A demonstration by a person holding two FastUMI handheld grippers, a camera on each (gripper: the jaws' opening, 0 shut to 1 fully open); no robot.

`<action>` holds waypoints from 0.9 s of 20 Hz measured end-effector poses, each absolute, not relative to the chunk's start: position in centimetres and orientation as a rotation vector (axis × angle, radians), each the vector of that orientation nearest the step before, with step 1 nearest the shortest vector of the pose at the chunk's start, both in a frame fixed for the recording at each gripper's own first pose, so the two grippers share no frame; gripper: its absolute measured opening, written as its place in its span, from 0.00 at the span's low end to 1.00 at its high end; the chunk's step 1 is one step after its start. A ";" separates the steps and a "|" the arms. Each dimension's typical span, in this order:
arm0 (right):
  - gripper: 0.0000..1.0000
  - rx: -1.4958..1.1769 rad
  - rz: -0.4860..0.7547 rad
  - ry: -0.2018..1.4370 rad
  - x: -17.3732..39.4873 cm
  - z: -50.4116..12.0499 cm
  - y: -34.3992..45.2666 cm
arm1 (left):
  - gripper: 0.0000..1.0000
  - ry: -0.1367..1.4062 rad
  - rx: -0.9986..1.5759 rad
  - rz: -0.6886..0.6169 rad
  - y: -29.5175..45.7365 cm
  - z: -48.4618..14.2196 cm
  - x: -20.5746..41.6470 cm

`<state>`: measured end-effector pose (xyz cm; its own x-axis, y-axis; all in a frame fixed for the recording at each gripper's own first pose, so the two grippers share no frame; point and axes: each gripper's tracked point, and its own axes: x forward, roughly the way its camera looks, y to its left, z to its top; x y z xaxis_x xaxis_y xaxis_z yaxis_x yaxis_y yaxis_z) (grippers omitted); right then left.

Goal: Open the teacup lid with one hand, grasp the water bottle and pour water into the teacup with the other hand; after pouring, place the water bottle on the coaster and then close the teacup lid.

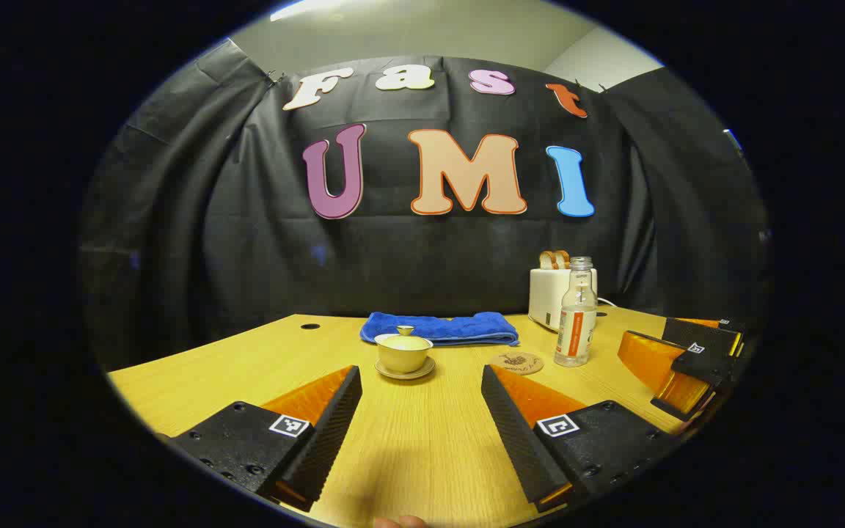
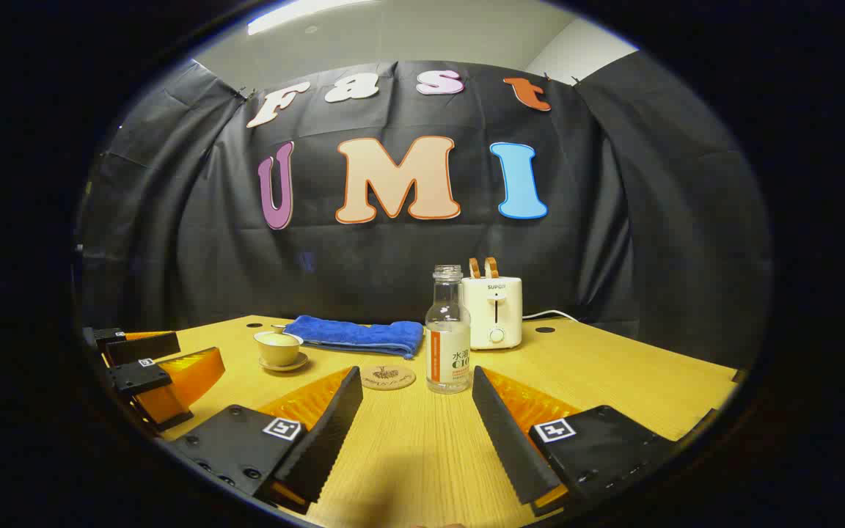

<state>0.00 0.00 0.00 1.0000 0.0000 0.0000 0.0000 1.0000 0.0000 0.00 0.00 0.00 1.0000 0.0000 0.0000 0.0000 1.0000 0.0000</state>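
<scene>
Lidded teacup [image 1: 404,354] ahead of left gripper [image 1: 422,411], capless water bottle [image 2: 447,330] ahead of right gripper [image 2: 417,414] beside coaster [image 2: 387,377], mid-worktop [image 2: 613,374] toward the rear edge; both grippers apart, empty, apparently staged one per object.

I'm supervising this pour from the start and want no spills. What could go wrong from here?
1. The water bottle stands uncapped, tall and narrow; a clumsy grasp by the open right gripper might tip it.
2. The lid has a small knob; the left gripper may slip and nudge the teacup.
</scene>
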 end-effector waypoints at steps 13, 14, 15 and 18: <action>0.98 -0.001 -0.025 -0.004 -0.3 0.1 -0.4 | 0.95 0.004 -0.001 -0.001 0.1 -0.2 0.1; 0.98 -0.002 -0.024 -0.004 -0.2 0.1 -0.4 | 0.96 0.003 -0.001 -0.001 0.1 -0.1 0.1; 0.98 -0.001 -0.025 -0.003 -0.3 0.1 -0.4 | 0.95 0.004 -0.001 -0.002 0.1 -0.2 0.0; 0.98 -0.002 -0.025 -0.004 -0.2 0.1 -0.4 | 0.96 0.004 0.000 -0.004 0.0 -0.2 0.1</action>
